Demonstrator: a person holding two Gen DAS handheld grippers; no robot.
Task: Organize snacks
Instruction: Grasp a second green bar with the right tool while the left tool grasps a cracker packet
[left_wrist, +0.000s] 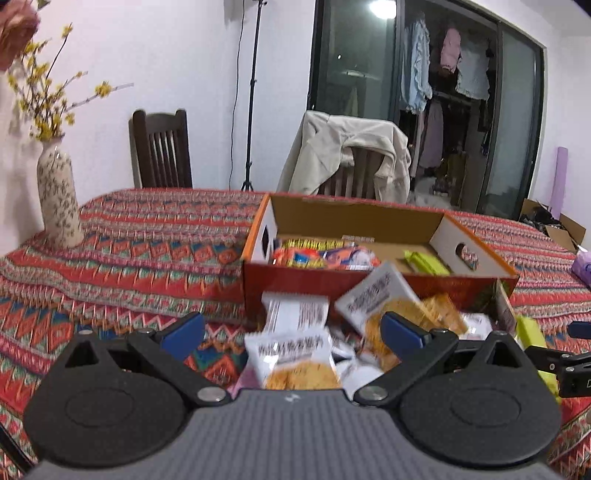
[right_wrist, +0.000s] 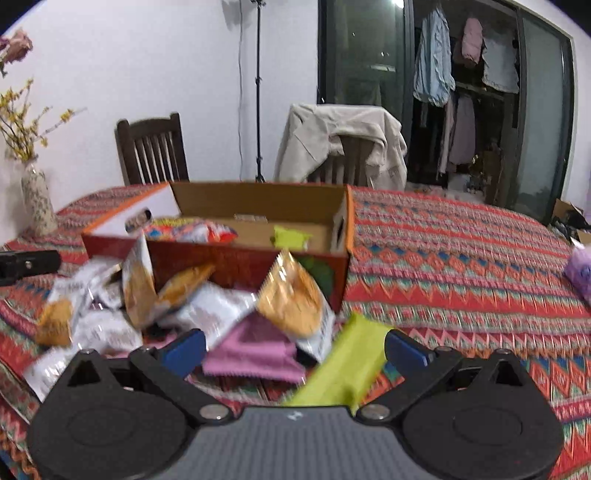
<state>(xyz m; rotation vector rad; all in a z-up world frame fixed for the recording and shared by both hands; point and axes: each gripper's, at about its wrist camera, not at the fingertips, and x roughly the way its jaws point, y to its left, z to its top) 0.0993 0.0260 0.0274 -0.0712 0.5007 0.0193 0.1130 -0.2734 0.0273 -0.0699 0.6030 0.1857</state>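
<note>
Lime-green snack bar (right_wrist: 345, 363) lies between the right gripper's (right_wrist: 293, 350) spread fingers, just before the cardboard box (right_wrist: 258, 201); centre it before closing, while the left gripper (left_wrist: 291, 328) hovers released over white packets (left_wrist: 291, 350)

L gripper (left_wrist: 291, 328) and R gripper (right_wrist: 293, 349): jaws wide apart (nothing held).

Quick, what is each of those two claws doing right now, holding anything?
Left gripper: open, holding nothing, above the white snack packets.
Right gripper: open, holding nothing; a green packet lies between its fingers.
</note>
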